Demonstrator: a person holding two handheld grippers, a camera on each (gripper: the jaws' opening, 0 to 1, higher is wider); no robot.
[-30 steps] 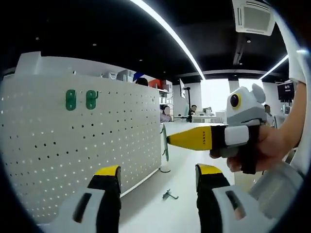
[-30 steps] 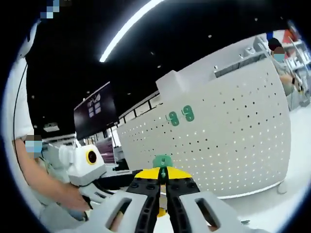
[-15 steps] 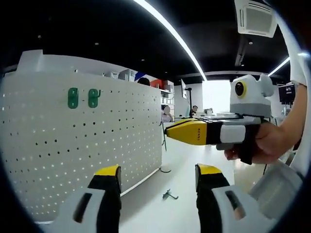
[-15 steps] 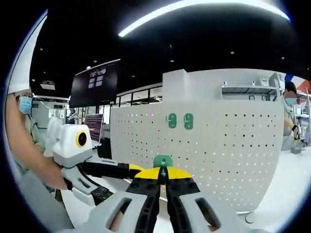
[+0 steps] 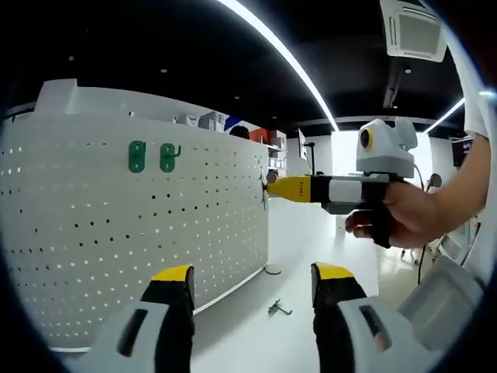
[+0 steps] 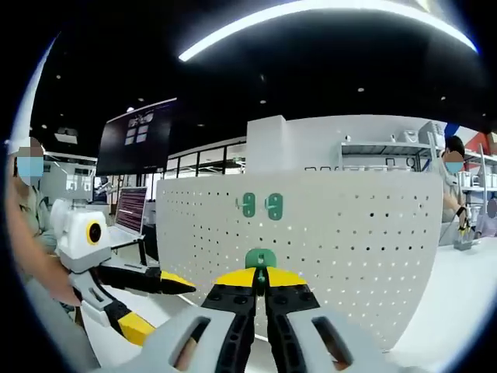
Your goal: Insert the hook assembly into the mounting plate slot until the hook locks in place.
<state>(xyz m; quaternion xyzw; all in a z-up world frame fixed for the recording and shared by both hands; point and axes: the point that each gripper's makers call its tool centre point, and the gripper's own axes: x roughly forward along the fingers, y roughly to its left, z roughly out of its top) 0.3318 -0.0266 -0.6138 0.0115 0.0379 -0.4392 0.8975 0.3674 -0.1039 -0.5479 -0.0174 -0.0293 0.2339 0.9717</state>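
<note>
The right gripper (image 6: 261, 281) clamps a green hook (image 6: 260, 259) at its jaw tips, facing the white pegboard (image 6: 349, 249). The left gripper (image 5: 252, 284) stands apart, holding nothing.

A dark ceiling (image 5: 155, 47) carries a long bright light strip (image 5: 287, 58) and a white air vent (image 5: 413, 31) (set near the edge). A dark wall screen (image 6: 136, 136) hangs beside lit windows (image 6: 210, 161).
</note>
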